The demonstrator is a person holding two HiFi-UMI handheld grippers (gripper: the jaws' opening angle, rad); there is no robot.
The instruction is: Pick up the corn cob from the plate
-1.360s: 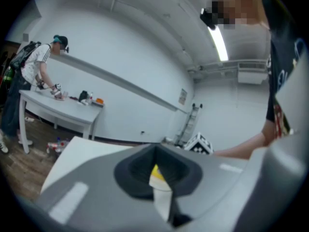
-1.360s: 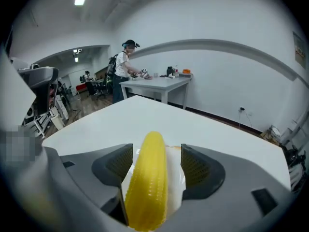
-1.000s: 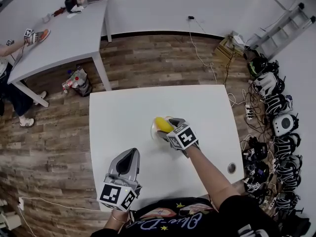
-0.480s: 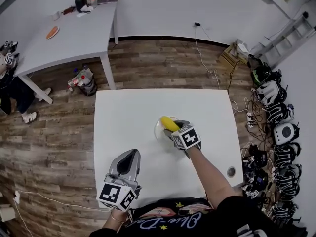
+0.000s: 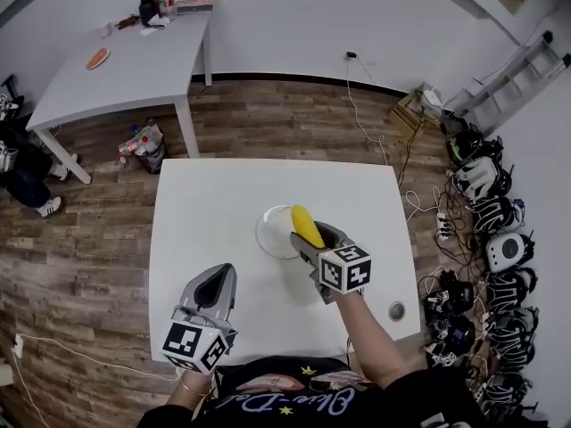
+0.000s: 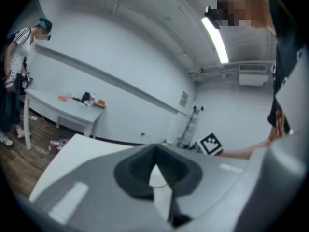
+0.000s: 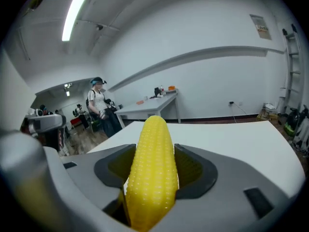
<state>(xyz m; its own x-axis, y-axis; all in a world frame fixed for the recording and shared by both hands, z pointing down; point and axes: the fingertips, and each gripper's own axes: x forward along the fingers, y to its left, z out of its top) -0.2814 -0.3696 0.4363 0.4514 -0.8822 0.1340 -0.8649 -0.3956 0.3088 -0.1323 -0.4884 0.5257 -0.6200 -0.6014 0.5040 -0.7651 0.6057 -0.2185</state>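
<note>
A yellow corn cob point(image 5: 308, 226) point(image 7: 153, 168) sticks out from between the jaws of my right gripper point(image 5: 314, 234) point(image 7: 153, 151), which is shut on it; the jaws have just been closing on the cob. The cob hangs above the right edge of a clear glass plate point(image 5: 270, 234) on the white table point(image 5: 210, 203), tip pointing away from me. My left gripper point(image 5: 222, 273) point(image 6: 155, 152) hovers over the table's near left part, shut, with nothing in it.
A small round hole point(image 5: 396, 310) sits near the table's near right corner. Behind it stands a second white table point(image 5: 125, 61) with clutter, and a bag point(image 5: 143, 144) lies beneath it. Helmets and cables point(image 5: 486, 185) line the right wall. A person point(image 7: 99, 110) stands at the far left.
My right gripper has risen off the plate with the corn cob and drawn back toward me. The plate now lies bare. The left gripper has shifted a little.
</note>
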